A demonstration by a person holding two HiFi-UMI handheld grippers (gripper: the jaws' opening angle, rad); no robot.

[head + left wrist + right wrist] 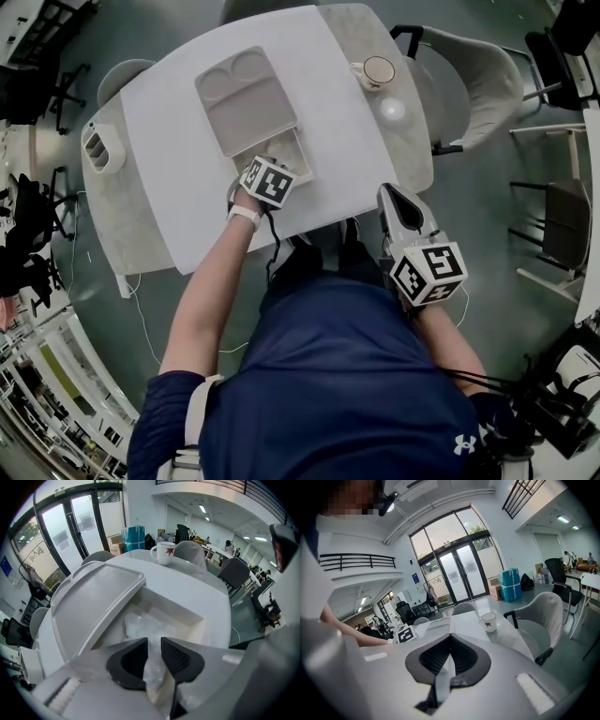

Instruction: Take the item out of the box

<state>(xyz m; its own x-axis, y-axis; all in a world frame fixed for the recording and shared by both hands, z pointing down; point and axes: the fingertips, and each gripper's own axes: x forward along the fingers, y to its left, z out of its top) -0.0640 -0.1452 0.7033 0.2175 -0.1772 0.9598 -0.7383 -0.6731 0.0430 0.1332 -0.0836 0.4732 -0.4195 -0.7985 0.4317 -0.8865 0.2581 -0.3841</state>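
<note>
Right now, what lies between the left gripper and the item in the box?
Nothing: in the left gripper view the left gripper straddles the clear-wrapped item with open jaws, inside the box.

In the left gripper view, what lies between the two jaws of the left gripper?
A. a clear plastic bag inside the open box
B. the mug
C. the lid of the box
A: the left gripper has its jaws apart on either side of the clear plastic bag in the box.
</note>
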